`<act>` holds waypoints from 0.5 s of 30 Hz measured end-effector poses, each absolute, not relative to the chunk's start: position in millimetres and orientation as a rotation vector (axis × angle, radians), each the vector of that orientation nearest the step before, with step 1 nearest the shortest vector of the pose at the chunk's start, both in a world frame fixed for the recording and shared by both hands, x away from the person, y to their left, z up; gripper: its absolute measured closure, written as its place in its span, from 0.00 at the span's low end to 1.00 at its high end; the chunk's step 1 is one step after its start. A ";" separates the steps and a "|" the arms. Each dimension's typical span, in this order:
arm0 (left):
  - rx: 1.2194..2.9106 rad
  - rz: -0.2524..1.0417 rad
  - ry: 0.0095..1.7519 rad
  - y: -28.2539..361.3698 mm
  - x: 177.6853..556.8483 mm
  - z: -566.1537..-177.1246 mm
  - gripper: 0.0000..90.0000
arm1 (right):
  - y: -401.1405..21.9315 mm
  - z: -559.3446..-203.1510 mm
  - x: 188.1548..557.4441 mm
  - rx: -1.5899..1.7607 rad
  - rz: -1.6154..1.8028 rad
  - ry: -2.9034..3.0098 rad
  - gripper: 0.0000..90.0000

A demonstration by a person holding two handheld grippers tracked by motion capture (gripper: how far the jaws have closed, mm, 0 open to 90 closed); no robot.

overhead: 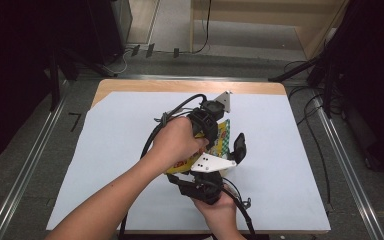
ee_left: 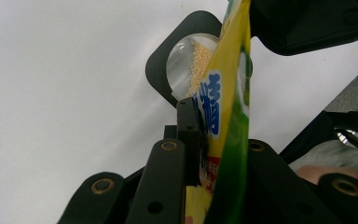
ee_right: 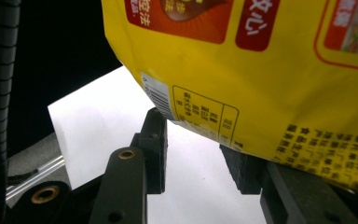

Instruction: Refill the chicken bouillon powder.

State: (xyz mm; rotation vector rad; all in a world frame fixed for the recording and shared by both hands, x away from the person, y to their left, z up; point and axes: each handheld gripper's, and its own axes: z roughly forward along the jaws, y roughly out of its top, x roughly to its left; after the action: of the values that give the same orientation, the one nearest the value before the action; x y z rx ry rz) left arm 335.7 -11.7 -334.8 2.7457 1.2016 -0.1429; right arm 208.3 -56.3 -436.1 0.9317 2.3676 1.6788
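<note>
**Granules tipped from pouch into a small round dish**

The yellow pouch (ee_left: 228,107) is held edge-on above the white table (overhead: 290,150), clamped between the left gripper (ee_left: 200,140) jaws. A clear dish (ee_left: 191,65) beneath it already holds pale granules (ee_left: 199,60). The right gripper (ee_right: 193,154) sits under the pouch's lower corner, jaws parted, nothing pinched. A spill past the rim is risked if the pouch is tilted further.

Wooden table (overhead: 130,86) under white sheet (overhead: 110,150), grey floor (overhead: 25,165), metal rails (overhead: 352,170), dark surroundings.
</note>
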 end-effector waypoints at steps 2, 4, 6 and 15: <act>2.745 -0.137 1.201 -11.1 335.6 -334.1 0.95 | -55.8 -435.6 208.2 0.930 1.690 2.367 0.71; 2.751 -0.132 1.188 -10.7 335.6 -333.9 0.94 | -55.3 -435.0 207.9 0.932 1.698 2.366 0.71; 2.753 -0.136 1.182 -10.4 336.0 -334.0 0.94 | -54.9 -434.9 208.2 0.932 1.696 2.368 0.71; 2.767 -0.108 1.114 -12.3 336.0 -333.0 0.93 | -57.3 -432.9 209.3 0.942 1.722 2.364 0.71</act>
State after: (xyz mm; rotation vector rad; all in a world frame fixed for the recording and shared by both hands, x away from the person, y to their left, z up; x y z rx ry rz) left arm 336.0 -12.3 -333.0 2.7667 1.1141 -0.1080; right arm 209.3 -57.3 -432.9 0.9422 2.3642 1.7224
